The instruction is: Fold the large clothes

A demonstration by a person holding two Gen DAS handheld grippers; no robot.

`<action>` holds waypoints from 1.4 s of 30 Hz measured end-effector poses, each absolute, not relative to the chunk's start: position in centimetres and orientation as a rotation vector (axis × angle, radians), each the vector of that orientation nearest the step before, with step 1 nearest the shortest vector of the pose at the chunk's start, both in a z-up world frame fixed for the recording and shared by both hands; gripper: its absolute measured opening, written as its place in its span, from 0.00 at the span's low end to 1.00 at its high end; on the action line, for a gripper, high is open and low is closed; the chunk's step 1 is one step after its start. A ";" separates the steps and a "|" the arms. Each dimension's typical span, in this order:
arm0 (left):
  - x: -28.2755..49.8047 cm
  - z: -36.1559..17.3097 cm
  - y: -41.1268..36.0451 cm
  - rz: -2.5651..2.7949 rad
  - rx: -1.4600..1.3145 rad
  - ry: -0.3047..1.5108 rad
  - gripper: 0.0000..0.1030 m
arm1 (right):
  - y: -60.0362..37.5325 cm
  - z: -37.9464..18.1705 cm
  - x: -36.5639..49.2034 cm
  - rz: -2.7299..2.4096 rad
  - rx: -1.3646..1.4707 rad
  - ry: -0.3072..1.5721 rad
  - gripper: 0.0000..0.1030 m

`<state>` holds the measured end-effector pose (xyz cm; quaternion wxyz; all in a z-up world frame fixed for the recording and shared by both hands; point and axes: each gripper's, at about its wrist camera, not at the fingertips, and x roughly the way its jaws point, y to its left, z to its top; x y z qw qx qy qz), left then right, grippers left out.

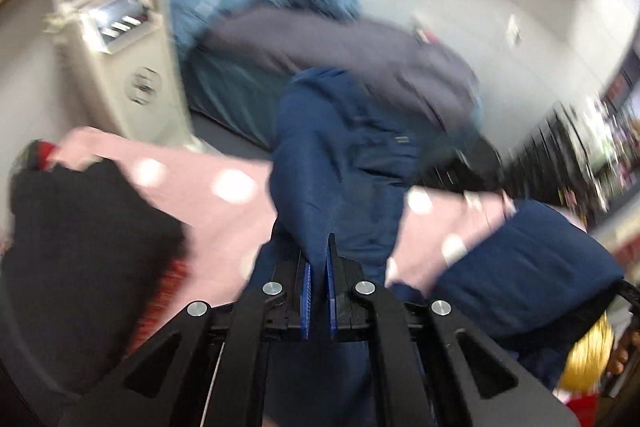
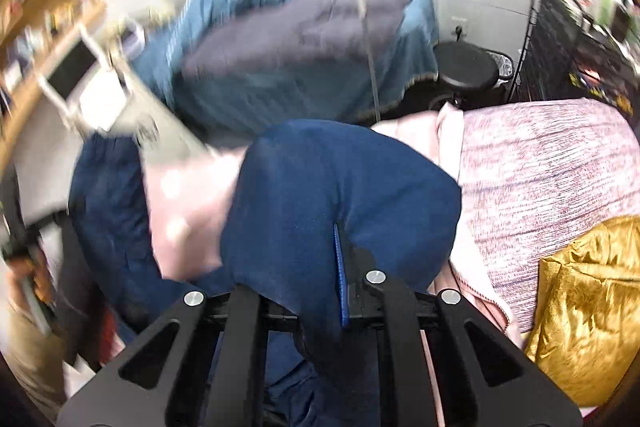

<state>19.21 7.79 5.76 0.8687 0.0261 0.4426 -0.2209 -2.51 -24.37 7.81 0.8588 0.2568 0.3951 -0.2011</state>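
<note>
A large navy blue garment (image 1: 340,155) hangs between both grippers above a pink spotted bedcover (image 1: 224,195). My left gripper (image 1: 319,255) is shut on a fold of the navy garment, blue pads pinched on the cloth. In the right wrist view the navy garment (image 2: 320,195) drapes over my right gripper (image 2: 326,247), which is shut on it; its left finger is hidden under the cloth. The other gripper shows at the far right edge of the left view (image 1: 624,339). Both views are blurred by motion.
A black garment (image 1: 80,247) lies at the left. A gold satin cloth (image 2: 580,307) and a pink knit cloth (image 2: 552,167) lie at the right. A second bed with teal cover (image 2: 312,59), a beige machine (image 1: 120,59) and a black stool (image 2: 466,67) stand beyond.
</note>
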 end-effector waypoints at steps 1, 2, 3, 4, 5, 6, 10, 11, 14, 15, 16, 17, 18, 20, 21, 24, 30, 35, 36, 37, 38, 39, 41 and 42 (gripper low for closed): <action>19.3 7.1 9.6 -0.427 0.041 0.896 0.06 | -25.0 8.6 -3.0 -0.437 0.554 0.800 0.11; 19.5 8.4 11.6 -0.391 0.026 0.870 0.06 | -26.0 9.8 -4.0 -0.460 0.581 0.758 0.10; 19.7 9.8 14.2 -0.338 0.007 0.835 0.06 | -27.0 10.8 -5.0 -0.476 0.620 0.714 0.10; 20.0 10.5 15.4 -0.305 -0.003 0.816 0.06 | -27.6 11.3 -5.7 -0.482 0.651 0.684 0.10; 20.3 11.5 16.5 -0.282 -0.011 0.805 0.06 | -28.6 12.1 -6.7 -0.491 0.680 0.658 0.09; 20.6 12.2 18.3 -0.244 -0.018 0.793 0.06 | -29.6 12.7 -7.5 -0.505 0.685 0.639 0.09; 21.5 14.0 22.8 -0.141 -0.049 0.754 0.06 | -32.5 14.7 -9.2 -0.574 0.679 0.553 0.09; 21.7 14.4 23.3 -0.130 -0.058 0.748 0.06 | -33.0 15.4 -9.7 -0.591 0.676 0.524 0.09; 22.6 13.9 24.8 -0.094 -0.094 0.741 0.06 | -35.3 16.5 -11.9 -0.644 0.699 0.450 0.09; 23.3 13.1 25.0 -0.079 -0.108 0.754 0.06 | -36.7 16.0 -12.3 -0.651 0.746 0.439 0.09; 24.2 12.0 24.9 -0.073 -0.115 0.779 0.06 | -37.9 15.2 -12.5 -0.667 0.775 0.439 0.10; 24.8 11.1 24.7 -0.069 -0.113 0.800 0.09 | -39.2 13.9 -12.7 -0.701 0.824 0.445 0.14; 25.6 9.5 24.4 -0.055 -0.115 0.844 0.10 | -40.8 11.9 -12.7 -0.729 0.884 0.470 0.19; 26.8 6.4 23.6 -0.062 -0.147 0.926 0.18 | -43.1 7.6 -12.1 -0.782 0.966 0.598 0.69; 27.5 4.2 22.8 -0.056 -0.161 0.990 0.22 | -43.9 5.1 -12.1 -0.829 0.997 0.668 0.74; 27.8 -0.3 20.3 -0.084 -0.197 1.071 0.67 | -43.8 -0.2 -12.8 -0.918 0.969 0.795 0.74; 25.2 -4.0 16.4 -0.095 -0.021 1.084 0.86 | -39.6 -7.0 -15.8 -0.945 0.996 0.937 0.74; 23.6 -2.1 17.4 -0.055 0.027 1.017 0.91 | -35.6 -7.1 -17.0 -0.947 0.811 1.022 0.74; 23.5 -1.7 17.7 -0.032 0.020 1.000 0.91 | -34.9 -7.0 -16.8 -0.929 0.775 1.037 0.74; 23.3 -1.2 18.1 -0.005 0.008 0.982 0.92 | -34.2 -6.7 -16.3 -0.903 0.746 1.045 0.74; 22.9 -0.8 18.5 0.026 -0.006 0.965 0.92 | -33.5 -6.6 -15.7 -0.878 0.716 1.055 0.74; 22.3 -0.3 18.9 0.046 -0.028 0.952 0.92 | -32.9 -6.5 -14.9 -0.858 0.688 1.065 0.74; 21.1 -0.3 18.6 0.014 -0.058 0.965 0.92 | -30.4 -6.5 -12.4 -0.774 0.601 1.084 0.74; 20.6 -0.6 18.1 -0.010 -0.061 0.983 0.92 | -28.9 -6.6 -10.7 -0.715 0.552 1.100 0.74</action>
